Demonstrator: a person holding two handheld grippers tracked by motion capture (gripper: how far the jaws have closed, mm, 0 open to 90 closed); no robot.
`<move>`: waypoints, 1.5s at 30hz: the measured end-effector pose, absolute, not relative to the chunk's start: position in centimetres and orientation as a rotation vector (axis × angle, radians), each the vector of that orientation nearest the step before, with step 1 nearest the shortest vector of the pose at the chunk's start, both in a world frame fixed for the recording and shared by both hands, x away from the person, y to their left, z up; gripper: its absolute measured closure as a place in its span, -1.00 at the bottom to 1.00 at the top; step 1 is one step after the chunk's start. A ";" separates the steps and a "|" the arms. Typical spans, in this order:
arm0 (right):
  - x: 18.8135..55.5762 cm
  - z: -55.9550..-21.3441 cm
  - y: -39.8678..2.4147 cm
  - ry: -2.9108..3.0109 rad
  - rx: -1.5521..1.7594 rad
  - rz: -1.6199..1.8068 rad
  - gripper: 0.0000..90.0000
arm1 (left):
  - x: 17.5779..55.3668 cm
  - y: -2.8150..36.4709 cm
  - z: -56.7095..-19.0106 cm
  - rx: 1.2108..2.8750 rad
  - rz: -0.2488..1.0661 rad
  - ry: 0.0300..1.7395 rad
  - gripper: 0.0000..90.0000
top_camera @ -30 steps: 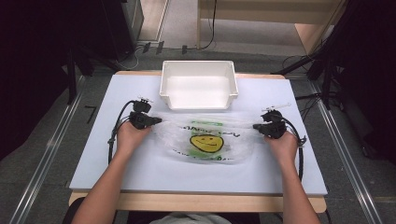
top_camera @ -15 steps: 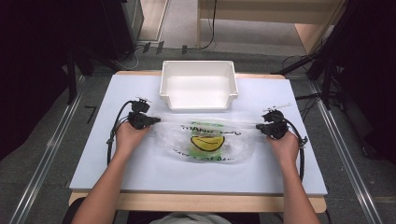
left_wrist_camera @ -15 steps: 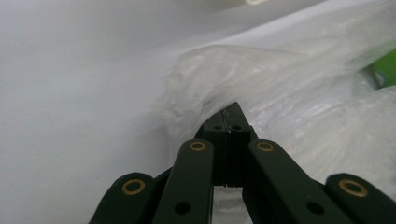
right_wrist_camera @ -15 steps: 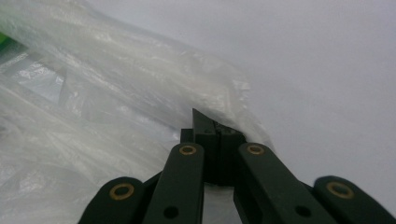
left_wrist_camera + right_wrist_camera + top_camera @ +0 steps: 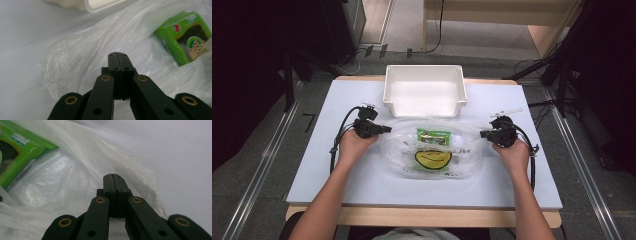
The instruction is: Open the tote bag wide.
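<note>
A clear plastic bag (image 5: 432, 152) with a yellow smiley print is lying on the white table (image 5: 312, 170), just near of the white bin (image 5: 424, 92), and a green box (image 5: 433, 136) is sitting inside it toward the far side. The left tongs (image 5: 388, 129) are pinching the film at the bag's left edge; earlier frames are at hand, and these jaws have just been easing open a touch, though in the left gripper view they are looking pressed together on the plastic. The right tongs (image 5: 482, 134) are pinching the right edge, jaws tight together.

The bag is probably handling as thin, limp and slippery, sagging wherever it is not being held. The box is likely giving it what little weight it has and could be sliding about inside. Gathered folds at the two side edges are seeming the best hold, since a single layer might be slipping or tearing.
</note>
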State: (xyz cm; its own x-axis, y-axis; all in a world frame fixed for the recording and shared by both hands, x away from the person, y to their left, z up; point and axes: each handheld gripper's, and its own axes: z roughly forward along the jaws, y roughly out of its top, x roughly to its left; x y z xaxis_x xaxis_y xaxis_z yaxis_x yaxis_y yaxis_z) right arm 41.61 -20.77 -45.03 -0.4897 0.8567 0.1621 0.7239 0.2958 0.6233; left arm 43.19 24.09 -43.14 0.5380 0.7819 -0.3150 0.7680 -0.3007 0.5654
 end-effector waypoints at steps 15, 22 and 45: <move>40.2 -41.5 -20.9 2.350 1.421 1.057 0.36 | 42.2 23.3 -40.2 2.096 -0.003 1.142 0.85; 40.4 -41.5 -20.2 2.400 1.381 1.095 0.22 | 42.2 22.2 -40.2 2.102 -0.025 1.113 0.85; 43.2 -40.5 -14.4 2.472 1.291 1.161 0.93 | 43.8 18.1 -39.0 2.166 -0.081 1.058 1.00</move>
State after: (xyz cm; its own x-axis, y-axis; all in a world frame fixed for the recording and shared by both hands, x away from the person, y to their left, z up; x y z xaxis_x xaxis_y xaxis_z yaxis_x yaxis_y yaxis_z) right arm 43.17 -14.38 -40.50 -0.6286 0.7432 0.2290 0.6510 0.3418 0.6778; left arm 43.80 18.07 -39.05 0.6624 0.6649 -0.3451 0.7099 -0.4097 0.5729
